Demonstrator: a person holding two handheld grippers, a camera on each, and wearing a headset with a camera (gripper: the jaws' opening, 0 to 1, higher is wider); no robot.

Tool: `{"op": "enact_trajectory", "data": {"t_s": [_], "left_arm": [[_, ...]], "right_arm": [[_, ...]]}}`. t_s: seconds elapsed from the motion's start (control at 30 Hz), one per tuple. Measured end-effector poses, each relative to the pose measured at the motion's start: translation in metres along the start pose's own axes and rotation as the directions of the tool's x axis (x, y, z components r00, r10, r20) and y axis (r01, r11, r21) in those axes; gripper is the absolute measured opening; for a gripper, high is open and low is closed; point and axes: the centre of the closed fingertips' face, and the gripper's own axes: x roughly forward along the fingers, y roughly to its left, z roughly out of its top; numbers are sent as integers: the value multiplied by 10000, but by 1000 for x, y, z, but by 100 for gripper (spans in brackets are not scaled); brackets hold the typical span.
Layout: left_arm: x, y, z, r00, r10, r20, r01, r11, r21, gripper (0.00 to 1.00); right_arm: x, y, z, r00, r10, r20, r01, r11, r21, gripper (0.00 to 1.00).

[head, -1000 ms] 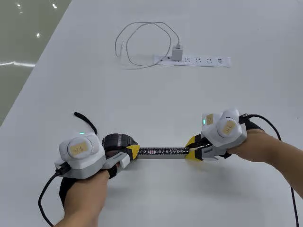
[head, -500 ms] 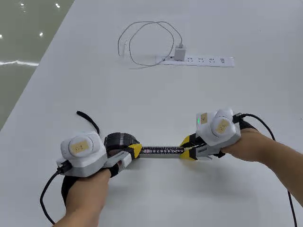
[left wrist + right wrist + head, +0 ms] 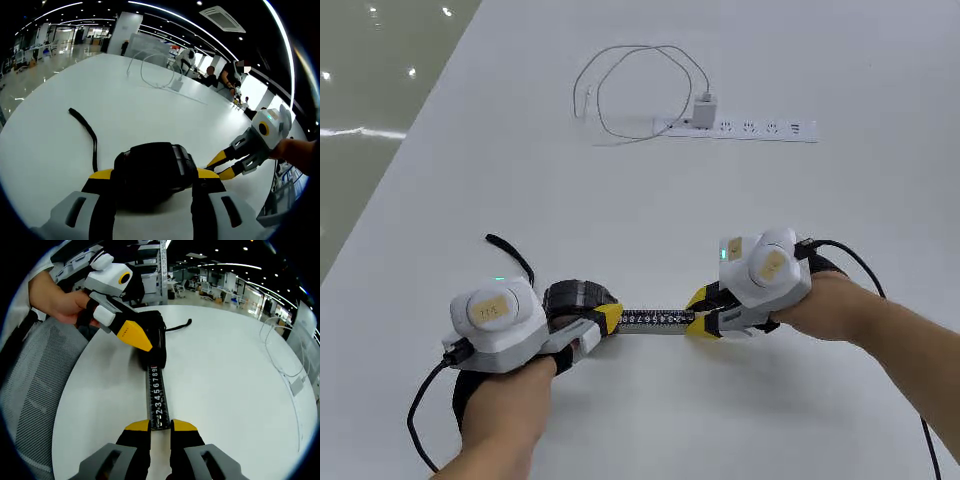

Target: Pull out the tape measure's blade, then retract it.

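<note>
Head view: left claw (image 3: 595,328) clamps case (image 3: 575,298); right claw (image 3: 698,314) pinches short blade (image 3: 655,320) tip. Likely retracting; next, ease tip straight toward case.

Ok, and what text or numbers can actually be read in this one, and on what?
"2 3 4 5 6 7 8 9": printed on the tape measure's blade, right gripper view.
Yellow sticker on the left gripper: writing too blurred to read.
Yellow sticker on the right gripper: writing too blurred to read.
Power strip: no legible marking.
</note>
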Motion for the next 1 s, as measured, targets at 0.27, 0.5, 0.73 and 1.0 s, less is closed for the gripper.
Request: {"op": "enact_trajectory", "data": {"t_s": [0.27, 0.5, 0.73, 1.0], "left_arm": [[0, 0, 0, 10000, -30, 10, 30, 10000, -52, 57], [0, 0, 0, 10000, -70, -10, 70, 9999, -77, 57], [0, 0, -1, 9999, -135, -32, 135, 9999, -87, 56], [0, 0, -1, 9999, -134, -68, 134, 9999, -86, 56]], "right_arm": [[7, 0, 9, 9998, 50, 177, -52, 9999, 128, 10], [12, 1, 14, 9996, 109, 258, -113, 9998, 155, 10], [16, 2, 21, 9991, 193, 380, -202, 9995, 232, 10], [20, 3, 26, 9987, 267, 437, -279, 9992, 271, 10]]}}
